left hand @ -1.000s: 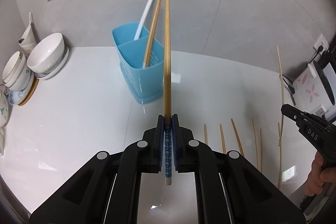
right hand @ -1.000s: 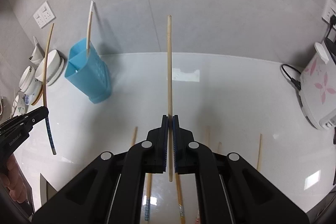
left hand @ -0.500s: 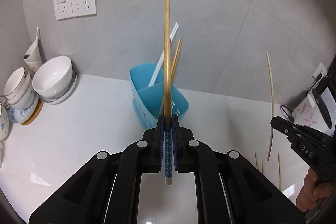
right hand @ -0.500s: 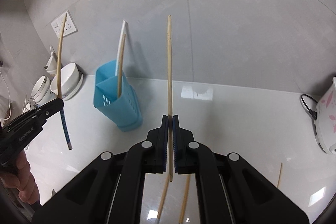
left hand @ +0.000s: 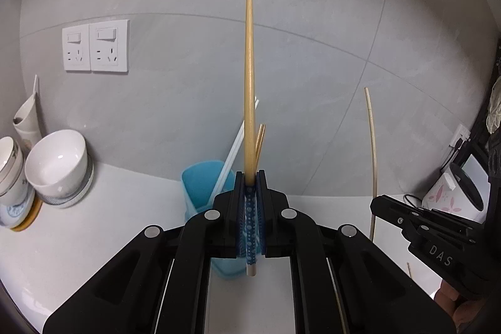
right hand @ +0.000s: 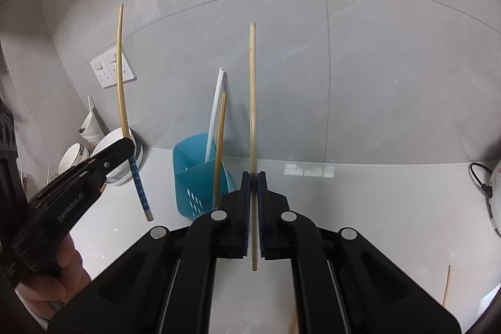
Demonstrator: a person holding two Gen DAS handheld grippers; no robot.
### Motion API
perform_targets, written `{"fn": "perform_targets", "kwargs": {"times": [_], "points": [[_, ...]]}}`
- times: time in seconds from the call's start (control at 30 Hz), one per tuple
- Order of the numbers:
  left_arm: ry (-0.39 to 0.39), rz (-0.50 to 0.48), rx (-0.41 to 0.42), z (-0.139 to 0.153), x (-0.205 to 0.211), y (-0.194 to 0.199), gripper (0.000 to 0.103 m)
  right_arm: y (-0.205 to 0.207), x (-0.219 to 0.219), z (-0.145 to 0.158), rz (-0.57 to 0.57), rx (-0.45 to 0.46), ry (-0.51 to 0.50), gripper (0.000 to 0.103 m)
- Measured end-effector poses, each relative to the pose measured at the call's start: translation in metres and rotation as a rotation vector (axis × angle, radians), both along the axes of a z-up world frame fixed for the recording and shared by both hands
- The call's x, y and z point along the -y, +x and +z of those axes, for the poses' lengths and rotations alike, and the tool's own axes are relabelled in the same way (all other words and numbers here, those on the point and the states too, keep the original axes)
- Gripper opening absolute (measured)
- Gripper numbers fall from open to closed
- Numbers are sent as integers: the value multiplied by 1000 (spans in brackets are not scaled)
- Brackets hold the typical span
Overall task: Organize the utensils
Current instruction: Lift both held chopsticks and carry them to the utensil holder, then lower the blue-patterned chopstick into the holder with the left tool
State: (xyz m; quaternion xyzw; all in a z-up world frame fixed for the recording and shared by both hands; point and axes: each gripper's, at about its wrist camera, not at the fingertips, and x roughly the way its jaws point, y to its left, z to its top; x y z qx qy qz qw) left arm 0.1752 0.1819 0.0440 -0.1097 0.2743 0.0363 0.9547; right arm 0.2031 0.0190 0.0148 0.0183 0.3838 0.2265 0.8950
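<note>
My left gripper (left hand: 250,177) is shut on a wooden chopstick with a blue dotted handle (left hand: 249,102), held upright just in front of the blue utensil holder (left hand: 200,186). My right gripper (right hand: 254,177) is shut on a plain pale chopstick (right hand: 252,102), also upright, to the right of the holder (right hand: 194,177). The holder stands on the white counter (right hand: 375,202) by the wall and has a white chopstick (right hand: 214,108) and a wooden one (right hand: 220,139) leaning in it. Each gripper shows in the other's view: the right one (left hand: 374,205) and the left one (right hand: 130,150).
White bowls (left hand: 59,161) are stacked at the counter's left by the wall, under two wall sockets (left hand: 95,49). A white flowered appliance (left hand: 451,193) with a cord stands at the right. A loose chopstick (right hand: 446,284) lies on the counter at lower right.
Both grippers have tilted up and moved closer to the blue holder, each keeping its chopstick. The chopsticks lying on the counter have mostly dropped out of view.
</note>
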Motion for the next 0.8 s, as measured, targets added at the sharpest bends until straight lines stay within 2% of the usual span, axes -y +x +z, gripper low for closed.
{"fn": "perform_targets", "kwargs": {"times": [0.27,0.53,0.8], "points": [[34,-41,94,-12,-8,18,7,14,-10,0,-40,22,32,3],[38,-96,109,-44,-5,43,7,31,-18,-10,-65,20,34,3],[73,-99,88,-72,0,60,7,47,-18,-25,-61,-8,21,3]]}}
